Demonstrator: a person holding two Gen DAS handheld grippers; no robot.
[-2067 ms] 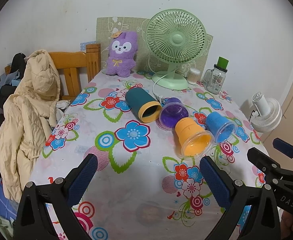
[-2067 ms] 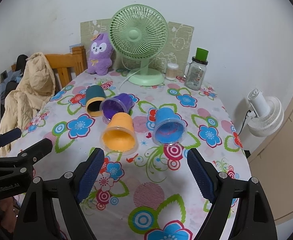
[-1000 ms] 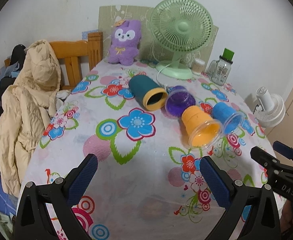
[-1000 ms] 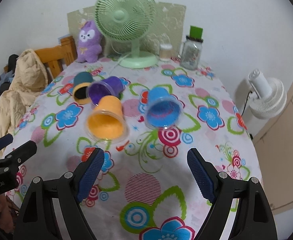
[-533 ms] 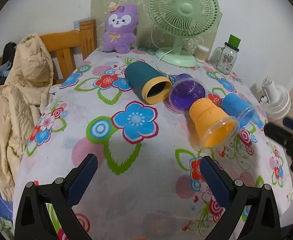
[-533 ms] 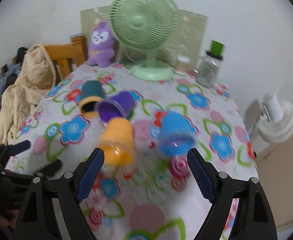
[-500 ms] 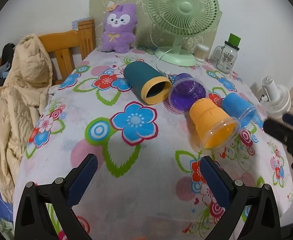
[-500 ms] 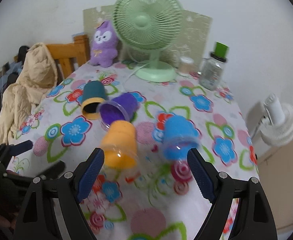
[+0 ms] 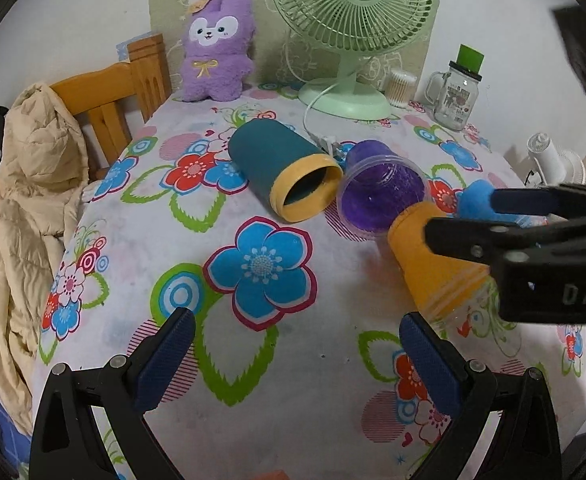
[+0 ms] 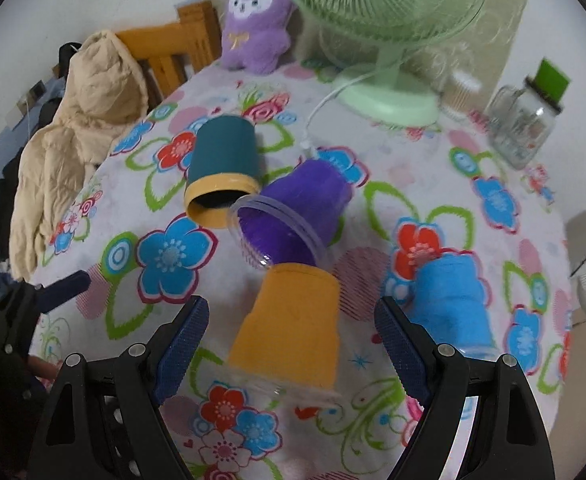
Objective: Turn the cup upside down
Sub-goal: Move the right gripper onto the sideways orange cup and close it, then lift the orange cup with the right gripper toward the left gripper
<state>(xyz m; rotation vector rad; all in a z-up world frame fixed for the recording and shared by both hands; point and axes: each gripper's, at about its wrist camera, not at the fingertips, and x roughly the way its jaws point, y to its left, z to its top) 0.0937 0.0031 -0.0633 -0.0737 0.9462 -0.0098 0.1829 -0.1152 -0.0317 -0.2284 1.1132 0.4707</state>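
While approaching: right gripper (image 10: 291, 330) gaped astride the lying orange cup (image 10: 293, 326).
Left gripper (image 9: 293, 352): open, empty.
Next: pinch, upend.

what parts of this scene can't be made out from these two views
- Blue cup: left wrist view, mostly hidden behind the right tool.
- Orange cup mouth: right wrist view, blurred and facing away; left wrist view, hidden by the right tool.
- Glass jar label: right wrist view, motion blur.
- Left tool: right wrist view, cut off at the left edge.
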